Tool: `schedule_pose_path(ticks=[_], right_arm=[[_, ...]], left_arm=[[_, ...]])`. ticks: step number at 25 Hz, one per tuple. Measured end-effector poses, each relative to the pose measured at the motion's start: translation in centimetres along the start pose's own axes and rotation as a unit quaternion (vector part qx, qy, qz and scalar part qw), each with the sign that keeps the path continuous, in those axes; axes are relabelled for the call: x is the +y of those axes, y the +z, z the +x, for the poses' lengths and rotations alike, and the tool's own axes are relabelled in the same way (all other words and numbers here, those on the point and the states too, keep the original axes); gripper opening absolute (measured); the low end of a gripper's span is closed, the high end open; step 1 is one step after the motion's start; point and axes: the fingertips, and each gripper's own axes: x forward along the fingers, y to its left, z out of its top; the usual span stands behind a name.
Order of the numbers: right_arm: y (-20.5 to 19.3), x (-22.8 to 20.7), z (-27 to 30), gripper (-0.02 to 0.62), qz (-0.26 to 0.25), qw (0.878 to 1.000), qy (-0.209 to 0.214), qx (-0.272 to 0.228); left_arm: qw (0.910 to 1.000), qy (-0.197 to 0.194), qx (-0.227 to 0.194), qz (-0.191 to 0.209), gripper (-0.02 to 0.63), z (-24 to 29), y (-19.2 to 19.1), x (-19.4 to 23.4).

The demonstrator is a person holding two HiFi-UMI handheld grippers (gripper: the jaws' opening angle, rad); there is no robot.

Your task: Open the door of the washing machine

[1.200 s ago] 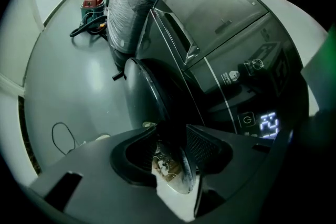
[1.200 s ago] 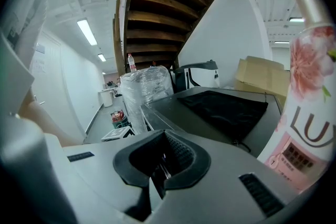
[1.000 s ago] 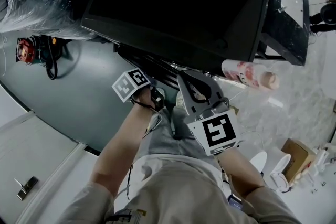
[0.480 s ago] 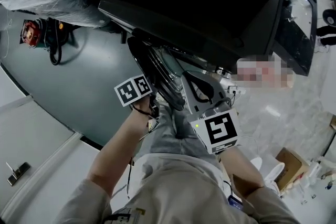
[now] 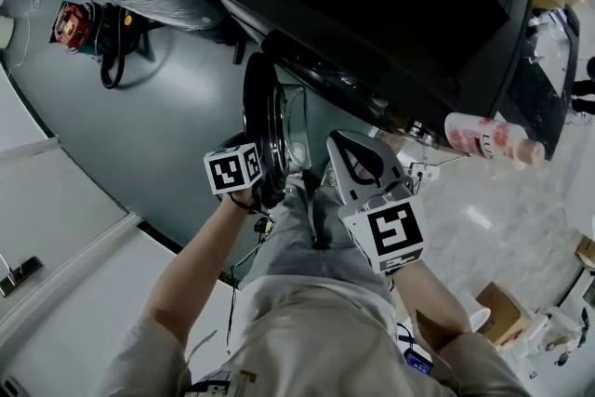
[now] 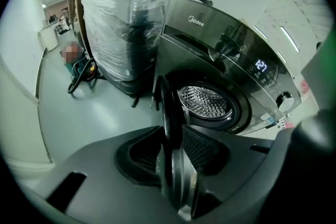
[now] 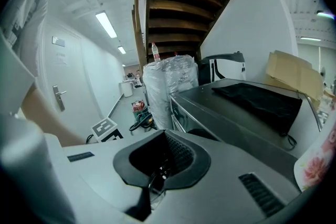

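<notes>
Washing machine door pulled open by its rim

The left gripper (image 6: 173, 138), jaws just closing in, pinches the edge of the door (image 6: 168, 107), which stands clear of the washing machine (image 6: 226, 50). The right gripper (image 5: 335, 144) hangs closed, empty. Best to follow the hinge's arc rather than tug straight.

Your grippers are smooth grey shells: the left gripper (image 6: 176, 165) looks darker, the right gripper (image 5: 361, 165) paler, each with a black-lined mouth and ribbed pads. Each carries a white cube (image 5: 232, 170) printed with black square markers. A thin dark cable (image 5: 249, 248) runs beside your left wrist. You wear a light short-sleeved shirt (image 5: 307, 339) and grey trousers (image 5: 293, 237).
</notes>
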Motion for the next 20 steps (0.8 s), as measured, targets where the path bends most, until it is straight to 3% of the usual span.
schedule_pose_path(ticks=[6, 10, 13, 17, 20], right_arm=[[0.6, 2.2, 1.6, 0.028, -0.014, 0.999, 0.034, -0.010], [0.8, 3.9, 2.9, 0.028, 0.020, 0.997, 0.073, -0.004], [1.3, 4.2, 3.5, 0.028, 0.018, 0.996, 0.085, -0.004], [1.1, 4.2, 4.3, 0.028, 0.018, 0.996, 0.086, 0.005], [1.0, 4.4, 5.0, 0.028, 0.018, 0.996, 0.089, 0.012]], left_arm=[[0.9955, 0.019, -0.020, 0.091, 0.141, -0.7, 0.4, 4.5], [0.9873, 0.028, -0.022, 0.155, 0.144, -1.2, 0.9, 7.4], [0.9825, 0.015, -0.022, 0.185, 0.146, -1.2, 1.6, 8.8], [0.9669, -0.016, -0.047, 0.250, 0.144, -1.3, 2.4, 10.3], [0.9596, -0.028, -0.044, 0.277, 0.144, -1.3, 3.0, 11.4]])
